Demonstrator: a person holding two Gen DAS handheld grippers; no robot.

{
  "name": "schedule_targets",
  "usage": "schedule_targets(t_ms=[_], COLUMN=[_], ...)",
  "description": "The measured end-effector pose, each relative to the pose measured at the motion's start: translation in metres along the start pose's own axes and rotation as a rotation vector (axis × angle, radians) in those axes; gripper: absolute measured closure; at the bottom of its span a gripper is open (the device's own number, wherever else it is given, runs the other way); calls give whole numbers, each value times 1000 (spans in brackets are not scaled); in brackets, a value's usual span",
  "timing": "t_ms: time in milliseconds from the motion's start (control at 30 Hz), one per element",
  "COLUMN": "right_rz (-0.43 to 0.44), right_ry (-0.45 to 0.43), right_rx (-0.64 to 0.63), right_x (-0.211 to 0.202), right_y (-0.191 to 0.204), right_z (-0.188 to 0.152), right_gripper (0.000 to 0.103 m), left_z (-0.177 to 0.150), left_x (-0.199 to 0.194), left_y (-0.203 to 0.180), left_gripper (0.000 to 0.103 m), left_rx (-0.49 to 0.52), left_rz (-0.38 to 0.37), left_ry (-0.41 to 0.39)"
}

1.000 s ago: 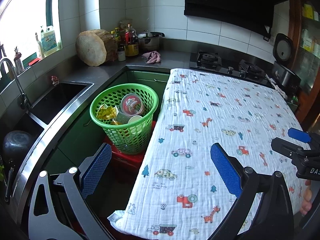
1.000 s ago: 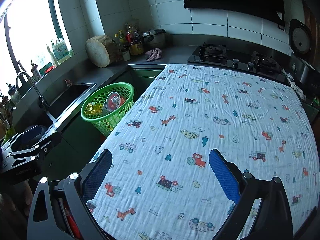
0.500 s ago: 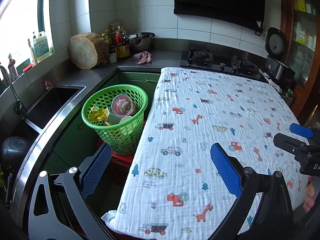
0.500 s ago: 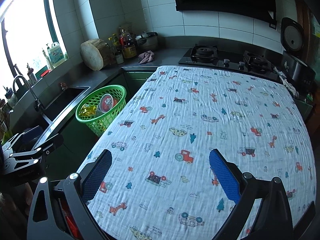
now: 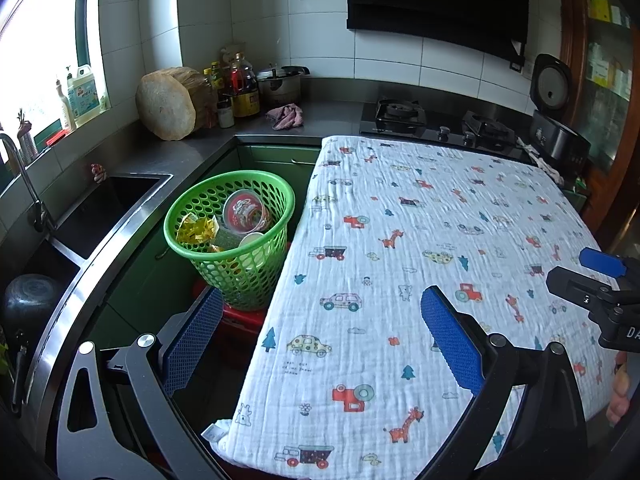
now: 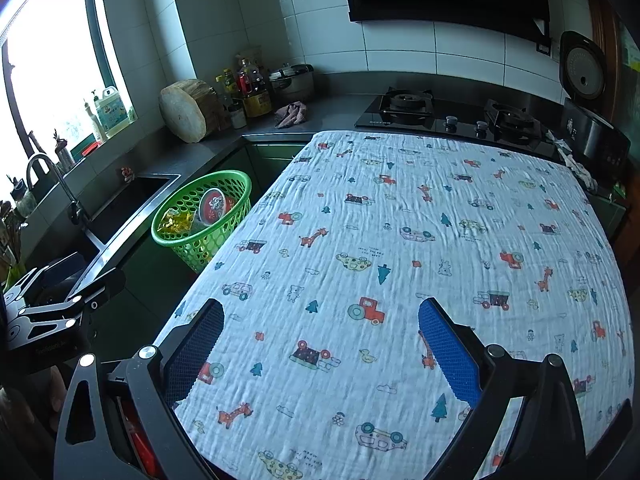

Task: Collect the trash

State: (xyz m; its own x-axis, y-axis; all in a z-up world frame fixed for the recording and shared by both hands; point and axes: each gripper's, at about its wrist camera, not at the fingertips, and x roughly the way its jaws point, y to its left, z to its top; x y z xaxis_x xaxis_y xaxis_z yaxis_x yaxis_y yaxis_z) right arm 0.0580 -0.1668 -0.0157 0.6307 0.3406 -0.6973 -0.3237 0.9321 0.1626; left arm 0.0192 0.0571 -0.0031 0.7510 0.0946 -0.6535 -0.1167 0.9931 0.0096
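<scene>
Trash (image 5: 240, 222) already lay in the green basket (image 5: 256, 276) left of the cloth-covered table (image 5: 440, 240), which showed nothing left to collect, while you held your left gripper (image 5: 320, 344) and right gripper (image 6: 318, 354) spread apart and empty over it.

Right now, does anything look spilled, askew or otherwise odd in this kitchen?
Nothing looks spilled. The trash sits inside the green basket, which stands upright on a red stool. The printed cloth lies flat and bare. One oddity: a pink rag lies crumpled on the counter. Both tools are open and empty.
</scene>
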Motion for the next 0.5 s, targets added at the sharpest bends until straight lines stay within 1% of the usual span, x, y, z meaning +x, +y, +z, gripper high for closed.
schedule_targets(t_ms=[500], right_rz=[1], right_ry=[0], right_rx=[4], right_x=[-1], right_y=[1], right_z=[0], right_gripper=[8], left_z=[-1], left_x=[-1], left_y=[-2], left_gripper=[5], left_rx=[8], left_rz=[4], left_ry=[2])
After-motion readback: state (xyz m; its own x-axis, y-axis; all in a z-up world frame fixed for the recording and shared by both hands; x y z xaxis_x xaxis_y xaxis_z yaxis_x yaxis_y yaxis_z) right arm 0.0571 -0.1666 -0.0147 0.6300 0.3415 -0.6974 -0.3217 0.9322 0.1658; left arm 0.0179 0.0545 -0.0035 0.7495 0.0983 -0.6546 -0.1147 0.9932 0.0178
